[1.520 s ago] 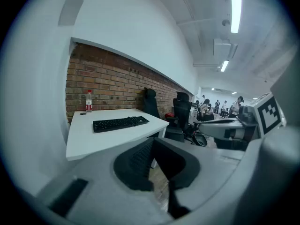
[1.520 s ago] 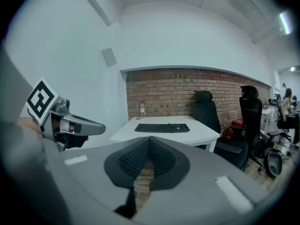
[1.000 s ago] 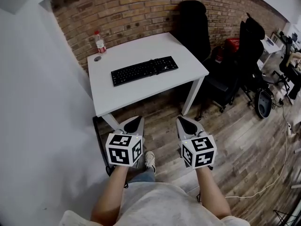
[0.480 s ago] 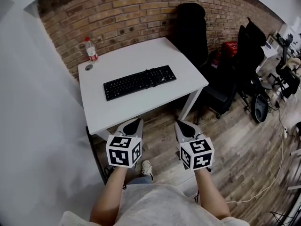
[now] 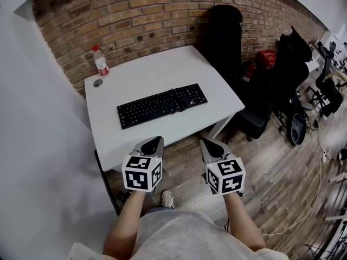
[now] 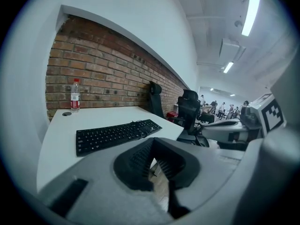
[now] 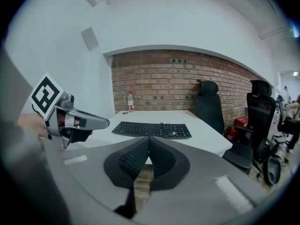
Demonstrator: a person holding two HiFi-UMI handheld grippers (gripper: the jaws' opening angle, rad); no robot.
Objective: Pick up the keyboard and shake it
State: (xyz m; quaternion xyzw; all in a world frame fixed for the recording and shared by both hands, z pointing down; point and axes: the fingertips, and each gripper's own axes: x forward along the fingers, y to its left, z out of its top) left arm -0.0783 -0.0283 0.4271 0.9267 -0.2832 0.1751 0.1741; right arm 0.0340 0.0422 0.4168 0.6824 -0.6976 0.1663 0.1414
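A black keyboard [image 5: 161, 105] lies flat in the middle of the white table [image 5: 119, 140], its cable bunched at its right end. It also shows in the left gripper view as the keyboard [image 6: 116, 134] and in the right gripper view as the keyboard [image 7: 152, 129]. My left gripper [image 5: 154, 142] hovers off the table's front edge, shut and empty. My right gripper [image 5: 209, 143] hangs beside it over the floor, also shut with nothing between its pads. Both sit short of the keyboard.
A plastic water bottle [image 5: 100, 62] and a small round cap [image 5: 97, 83] stand at the table's back left by the brick wall. Black office chairs [image 5: 225, 31] and a red bag [image 5: 266, 58] crowd the right side. A white wall runs along the left.
The view has closed in on the table: the table and keyboard have slid lower and leftward in the head view. Both grippers stay shut and level in front of me.
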